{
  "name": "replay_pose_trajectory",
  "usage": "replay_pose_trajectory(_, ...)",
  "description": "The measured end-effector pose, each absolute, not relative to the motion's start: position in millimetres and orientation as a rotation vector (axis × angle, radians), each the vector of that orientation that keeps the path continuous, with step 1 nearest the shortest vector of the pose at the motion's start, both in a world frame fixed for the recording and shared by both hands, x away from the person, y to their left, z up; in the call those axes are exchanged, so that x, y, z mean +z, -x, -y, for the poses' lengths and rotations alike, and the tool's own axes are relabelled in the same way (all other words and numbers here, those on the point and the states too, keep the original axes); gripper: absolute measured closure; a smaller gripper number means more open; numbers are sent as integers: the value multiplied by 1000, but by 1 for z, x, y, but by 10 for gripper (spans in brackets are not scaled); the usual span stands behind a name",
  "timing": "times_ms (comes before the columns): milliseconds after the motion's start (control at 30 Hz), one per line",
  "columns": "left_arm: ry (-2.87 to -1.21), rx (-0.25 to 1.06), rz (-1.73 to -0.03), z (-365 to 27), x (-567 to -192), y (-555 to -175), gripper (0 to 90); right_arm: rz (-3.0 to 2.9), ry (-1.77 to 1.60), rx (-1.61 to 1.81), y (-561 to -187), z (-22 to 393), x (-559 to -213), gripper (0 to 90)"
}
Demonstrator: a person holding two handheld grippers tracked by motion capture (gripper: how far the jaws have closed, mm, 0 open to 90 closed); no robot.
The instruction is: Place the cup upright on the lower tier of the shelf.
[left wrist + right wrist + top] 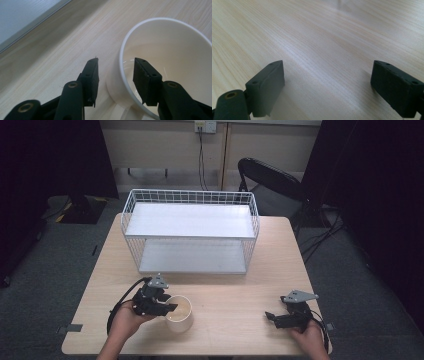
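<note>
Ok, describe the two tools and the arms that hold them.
Both tools are black. The left tool and the right tool each carry a grey three-cornered plate on top and trail a black cable. Up close, each jaw is a flat, blocky black pad with small screw holes on an arm with brass-coloured rivets. The forearms are bare; no sleeves show.

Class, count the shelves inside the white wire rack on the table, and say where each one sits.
2. The upper shelf spans the top of the wire rack; the lower shelf lies at its bottom, just above the table. Neither looks hidden.
</note>
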State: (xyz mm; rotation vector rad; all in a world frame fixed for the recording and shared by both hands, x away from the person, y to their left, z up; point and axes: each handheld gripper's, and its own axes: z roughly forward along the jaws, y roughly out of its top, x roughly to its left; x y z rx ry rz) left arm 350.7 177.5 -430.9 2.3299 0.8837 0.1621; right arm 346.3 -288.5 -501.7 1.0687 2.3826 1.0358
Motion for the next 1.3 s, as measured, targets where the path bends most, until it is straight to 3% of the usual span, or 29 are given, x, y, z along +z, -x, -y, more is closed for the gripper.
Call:
replay_pose_trajectory(567, -2444, 194, -903, -171, -434, -352, 823, -2385, -1067, 1035, -346, 289, -502, 113)
replay_pose_trajectory(867, -2430, 192, -945, -178, -433, -353, 827, -2385, -1066, 1035, -346, 289, -502, 113)
replay_pose_trajectory(1300, -2294, 322, -1054, -192, -422, -355, 829, -2386, -1064, 1036, -346, 289, -502, 113)
